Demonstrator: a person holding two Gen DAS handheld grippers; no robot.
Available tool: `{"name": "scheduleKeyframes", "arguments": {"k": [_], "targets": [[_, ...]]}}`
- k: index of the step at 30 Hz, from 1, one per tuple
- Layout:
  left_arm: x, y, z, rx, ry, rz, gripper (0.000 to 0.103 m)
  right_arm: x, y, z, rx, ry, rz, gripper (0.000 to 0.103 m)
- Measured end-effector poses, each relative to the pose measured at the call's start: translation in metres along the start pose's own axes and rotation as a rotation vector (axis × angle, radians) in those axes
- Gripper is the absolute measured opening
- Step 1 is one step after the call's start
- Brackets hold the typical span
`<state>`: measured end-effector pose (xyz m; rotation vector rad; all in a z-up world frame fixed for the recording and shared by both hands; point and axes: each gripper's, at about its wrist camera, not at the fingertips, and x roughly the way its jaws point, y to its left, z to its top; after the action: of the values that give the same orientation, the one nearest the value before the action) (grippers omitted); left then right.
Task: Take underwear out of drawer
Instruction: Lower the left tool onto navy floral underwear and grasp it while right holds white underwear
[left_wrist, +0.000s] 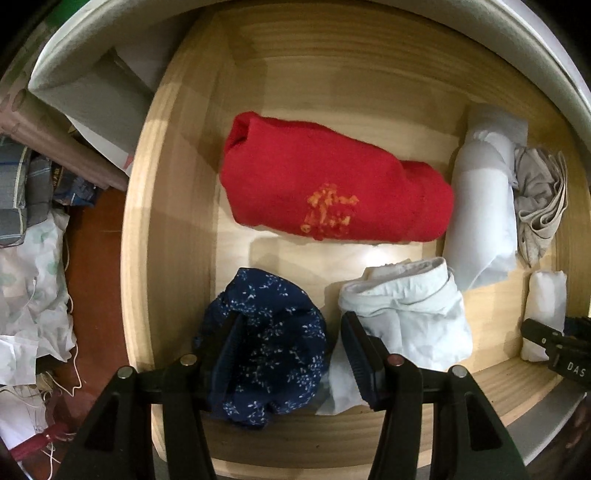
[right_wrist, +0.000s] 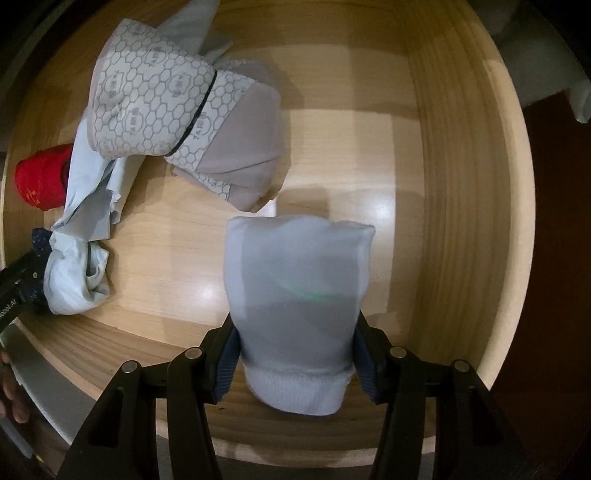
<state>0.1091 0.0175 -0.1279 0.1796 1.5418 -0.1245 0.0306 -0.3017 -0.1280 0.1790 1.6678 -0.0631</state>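
Several rolled pieces of underwear lie in a light wooden drawer (left_wrist: 173, 221). My left gripper (left_wrist: 291, 321) points down and stands open astride a navy floral roll (left_wrist: 269, 354). Its left pad touches the cloth, while the right pad stands just off it, over a pale blue roll (left_wrist: 406, 310). My right gripper (right_wrist: 295, 321) is shut on a whitish roll (right_wrist: 299, 266), pinched at both sides near the drawer's front. In the left wrist view that roll (left_wrist: 545, 306) and the right gripper (left_wrist: 554, 347) show at the right edge. The left gripper (right_wrist: 18, 284) shows at the right wrist view's left edge.
A big red roll (left_wrist: 325, 177) lies mid-drawer, with a long white roll (left_wrist: 480, 206) and grey honeycomb-patterned underwear (right_wrist: 155, 103) beside it. Bare drawer floor (right_wrist: 351, 147) shows behind the whitish roll. Crumpled clothes (left_wrist: 33, 277) lie outside the drawer's left wall. Fingers of a hand (right_wrist: 11, 391) rest at the front.
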Motion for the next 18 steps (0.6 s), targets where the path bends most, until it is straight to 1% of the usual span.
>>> {"name": "scheduleKeyframes", "arguments": {"k": [4,7,12,14,15,18], "targets": [[0.003,-0.002,0.0,0.004,0.033,0.002,0.053,-0.001,-0.002,0.001,0.002,0.001,-0.001,0.051],[0.008,-0.001,-0.003,-0.003,0.07,-0.039,0.053,-0.001,-0.004,0.001,0.003,0.0,-0.002,0.051],[0.011,-0.001,0.0,-0.012,0.09,-0.019,0.052,0.0,-0.004,0.0,0.001,-0.001,-0.005,0.051],[0.013,-0.002,0.001,-0.011,0.09,-0.001,0.039,0.001,-0.002,-0.001,0.002,-0.002,-0.006,0.051],[0.013,-0.001,0.0,-0.012,0.085,0.009,0.035,0.001,-0.002,-0.002,0.002,-0.002,-0.006,0.051],[0.012,-0.003,-0.002,-0.002,0.065,0.007,0.029,0.001,-0.003,-0.001,0.001,-0.002,-0.007,0.051]]}}
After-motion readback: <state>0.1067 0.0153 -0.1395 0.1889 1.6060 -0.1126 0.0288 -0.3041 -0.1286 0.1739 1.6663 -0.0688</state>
